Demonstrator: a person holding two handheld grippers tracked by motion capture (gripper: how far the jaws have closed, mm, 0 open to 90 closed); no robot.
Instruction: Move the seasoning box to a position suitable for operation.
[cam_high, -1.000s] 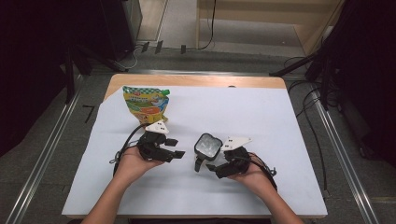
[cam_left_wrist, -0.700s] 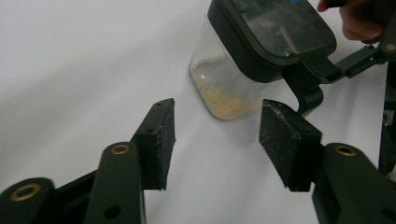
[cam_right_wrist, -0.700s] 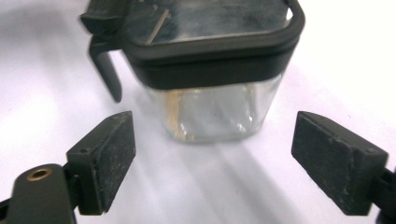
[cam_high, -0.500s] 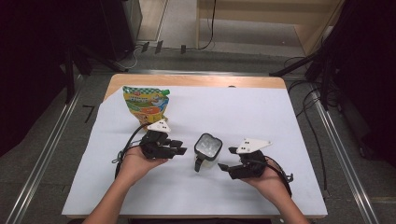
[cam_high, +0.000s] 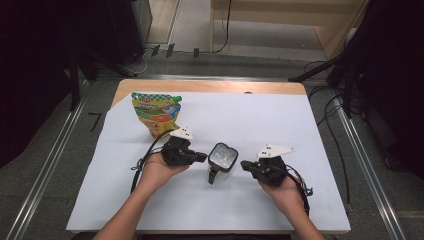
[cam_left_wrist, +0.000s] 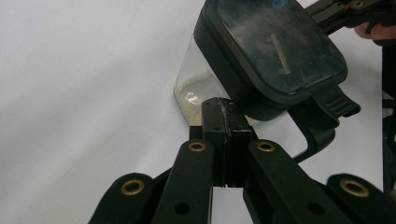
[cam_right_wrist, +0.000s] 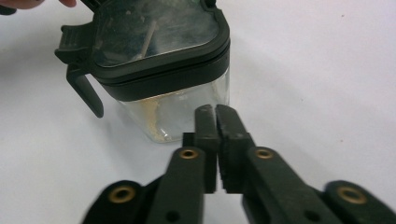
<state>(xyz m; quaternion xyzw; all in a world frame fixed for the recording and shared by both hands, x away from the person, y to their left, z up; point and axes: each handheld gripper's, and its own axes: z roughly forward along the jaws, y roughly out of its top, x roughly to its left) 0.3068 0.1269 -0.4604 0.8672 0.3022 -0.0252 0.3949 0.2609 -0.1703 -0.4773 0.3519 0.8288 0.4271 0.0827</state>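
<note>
Lidded clear jar between two empty, closed grippers, left gripper and right gripper; snack pouch behind.

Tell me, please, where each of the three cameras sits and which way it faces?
High view: above the person's side, looking forward and down on the table; both forearms, left gripper and right gripper show.
Left gripper view: rides the left gripper, looking along its shut jaws at the jar.
Right gripper view: rides the right gripper, jaws shut, facing the jar from the opposite side.
Shared: all three show the black-lidded jar; the pouch stands behind.
</note>
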